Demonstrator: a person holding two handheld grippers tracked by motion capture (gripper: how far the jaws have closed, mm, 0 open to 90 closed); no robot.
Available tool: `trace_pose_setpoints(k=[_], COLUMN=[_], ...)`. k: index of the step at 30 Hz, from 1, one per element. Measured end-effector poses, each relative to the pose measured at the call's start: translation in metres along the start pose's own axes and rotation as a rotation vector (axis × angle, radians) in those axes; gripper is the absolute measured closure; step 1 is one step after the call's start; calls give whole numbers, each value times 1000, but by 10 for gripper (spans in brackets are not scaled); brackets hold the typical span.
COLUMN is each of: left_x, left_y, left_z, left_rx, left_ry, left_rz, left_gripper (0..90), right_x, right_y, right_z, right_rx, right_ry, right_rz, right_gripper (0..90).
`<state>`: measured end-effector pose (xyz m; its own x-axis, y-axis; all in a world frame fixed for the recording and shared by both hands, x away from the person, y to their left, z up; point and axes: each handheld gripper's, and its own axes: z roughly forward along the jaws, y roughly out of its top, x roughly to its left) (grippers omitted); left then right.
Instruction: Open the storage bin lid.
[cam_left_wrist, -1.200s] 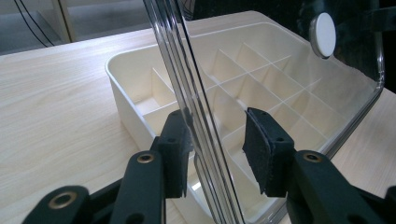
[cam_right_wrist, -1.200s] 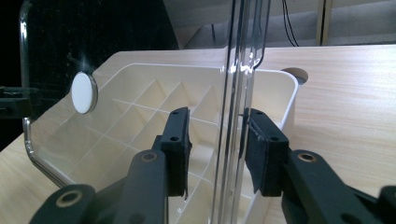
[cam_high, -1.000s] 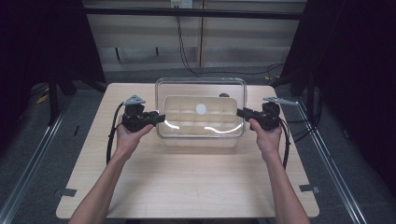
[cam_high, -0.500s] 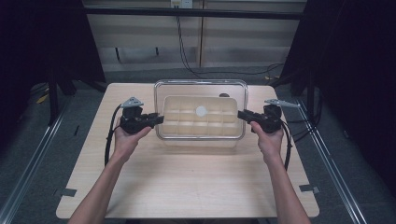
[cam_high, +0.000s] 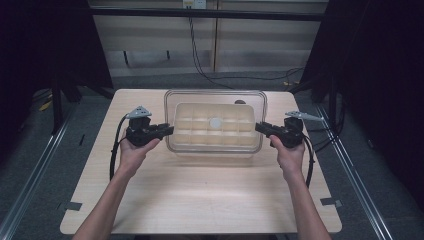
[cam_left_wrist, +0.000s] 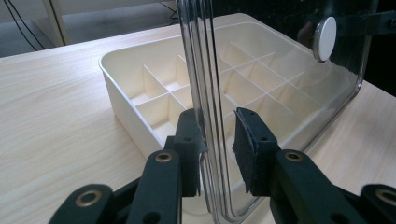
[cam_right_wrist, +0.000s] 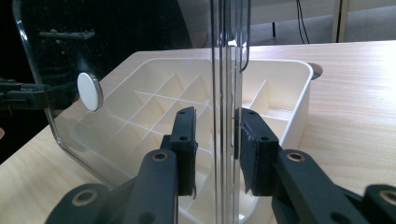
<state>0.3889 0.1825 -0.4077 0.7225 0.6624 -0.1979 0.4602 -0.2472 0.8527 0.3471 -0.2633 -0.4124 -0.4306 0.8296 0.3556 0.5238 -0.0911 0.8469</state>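
Observation:
A clear plastic lid (cam_high: 215, 97) with a white round knob (cam_high: 215, 121) stands on edge over a cream compartment tray (cam_high: 200, 135) on the table. My left gripper (cam_high: 170, 131) is shut on its left rim, and its jaws have just closed further onto that rim. In the left gripper view the lid's rim (cam_left_wrist: 210, 70) runs upright between the pads of the left gripper (cam_left_wrist: 217, 135), with the tray (cam_left_wrist: 121, 79) behind. My right gripper (cam_high: 258, 127) holds the opposite rim. In the right gripper view the lid (cam_right_wrist: 140, 37) passes between the pads of the right gripper (cam_right_wrist: 215, 135), over the tray (cam_right_wrist: 299, 107).
The wooden table (cam_high: 210, 200) has bare room in front of the tray and at both sides. A small dark round thing (cam_high: 240, 102) lies just behind the tray. Rails and cables run over the floor around the table.
The lid and both grippers have shifted slightly toward the person. The bright glare along the lid's lower edge is gone.

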Motion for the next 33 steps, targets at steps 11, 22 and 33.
trace_pose_setpoints(k=[11, 22, 33], left_x=[-7, -15, -18], left_y=[-4, -5, -8], left_z=[-3, -14, -23], left_rx=[9, 11, 27], left_ry=[0, -8, -3], left_rz=[9, 11, 44], left_gripper=[720, 724, 724], right_x=[3, 11, 20], right_y=[2, 3, 4], right_z=[-8, -18, -24], right_rx=[-7, -7, 10], right_ry=[4, 11, 23], right_rz=[-5, -17, -47], right_gripper=[695, 698, 704])
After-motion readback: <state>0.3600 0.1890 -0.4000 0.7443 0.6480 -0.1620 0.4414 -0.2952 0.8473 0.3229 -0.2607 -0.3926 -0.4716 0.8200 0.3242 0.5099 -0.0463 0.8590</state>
